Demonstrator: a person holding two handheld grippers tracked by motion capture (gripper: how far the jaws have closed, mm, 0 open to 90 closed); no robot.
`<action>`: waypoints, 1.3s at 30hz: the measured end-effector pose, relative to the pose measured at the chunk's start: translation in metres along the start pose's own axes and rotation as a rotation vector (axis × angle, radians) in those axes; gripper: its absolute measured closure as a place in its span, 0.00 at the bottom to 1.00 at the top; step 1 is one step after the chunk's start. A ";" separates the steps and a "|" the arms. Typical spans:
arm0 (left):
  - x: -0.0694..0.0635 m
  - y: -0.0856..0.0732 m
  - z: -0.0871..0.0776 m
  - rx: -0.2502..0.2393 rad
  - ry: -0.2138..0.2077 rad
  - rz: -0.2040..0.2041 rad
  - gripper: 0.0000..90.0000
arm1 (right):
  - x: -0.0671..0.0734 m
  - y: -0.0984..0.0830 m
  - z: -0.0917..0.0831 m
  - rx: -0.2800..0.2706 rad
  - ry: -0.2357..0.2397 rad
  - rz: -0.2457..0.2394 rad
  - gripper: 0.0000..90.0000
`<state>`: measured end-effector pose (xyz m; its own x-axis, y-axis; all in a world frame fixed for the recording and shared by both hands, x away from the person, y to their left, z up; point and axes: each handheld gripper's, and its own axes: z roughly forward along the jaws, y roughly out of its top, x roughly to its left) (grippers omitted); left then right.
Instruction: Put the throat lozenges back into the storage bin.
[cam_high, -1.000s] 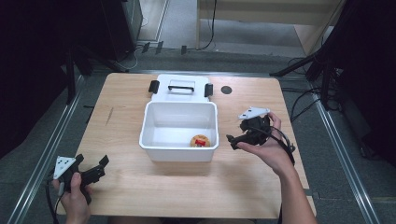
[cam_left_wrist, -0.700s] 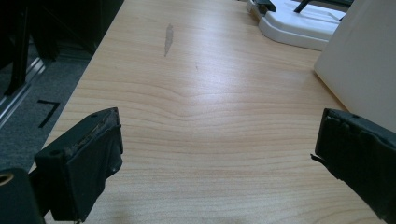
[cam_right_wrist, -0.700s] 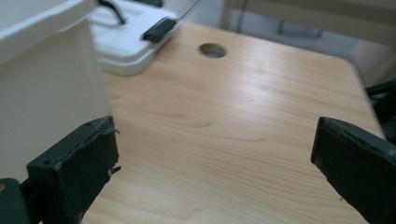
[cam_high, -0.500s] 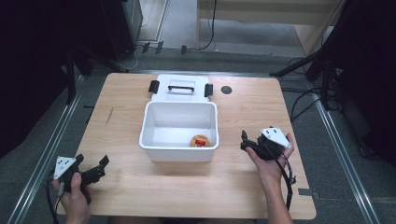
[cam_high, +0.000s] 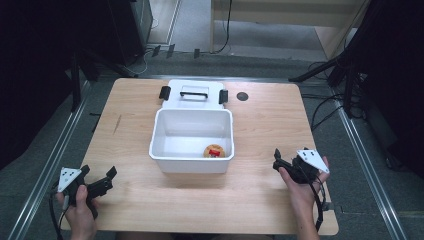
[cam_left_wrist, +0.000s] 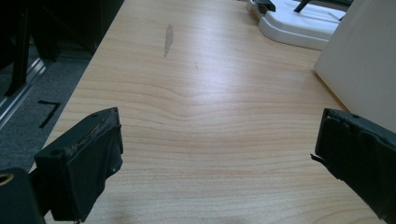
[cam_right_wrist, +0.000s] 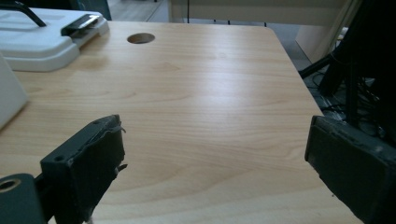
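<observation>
Both grippers, left gripper (cam_high: 102, 180) and right gripper (cam_high: 281, 163), are sitting spread and empty; the right gripper's jaws have been narrowing. The round snack (cam_high: 215, 151) is lying at the bin's (cam_high: 172, 164) five o'clock corner, risking a wall-jammed grasp.

High view is looking forward and down from above the near table (cam_high: 260, 200) edge, taking in the whole top. Left gripper view is sitting low and close over the wood, facing the white bin (cam_left_wrist: 362, 60) and lid (cam_left_wrist: 299, 28). Right gripper view is skimming the right side, sharing the lid (cam_right_wrist: 37, 39).
</observation>
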<state>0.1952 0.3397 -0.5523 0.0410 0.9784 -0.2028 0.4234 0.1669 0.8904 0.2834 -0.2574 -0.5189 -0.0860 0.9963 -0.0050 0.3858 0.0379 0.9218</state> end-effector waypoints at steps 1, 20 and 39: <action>0.000 0.000 0.000 0.001 0.000 0.001 0.02 | -0.003 -0.002 -0.001 0.002 -0.006 -0.001 0.05; -0.001 0.000 0.000 0.000 0.001 0.008 0.02 | -0.054 -0.030 -0.038 0.023 -0.040 0.001 0.08; -0.002 -0.001 -0.001 -0.002 0.005 0.015 0.02 | -0.092 -0.051 -0.070 0.055 -0.042 0.025 0.11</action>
<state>0.1943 0.3376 -0.5521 0.0432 0.9813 -0.1877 0.4212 0.1525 0.8940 0.2069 -0.3560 -0.5381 -0.0375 0.9993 0.0001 0.4373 0.0163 0.8992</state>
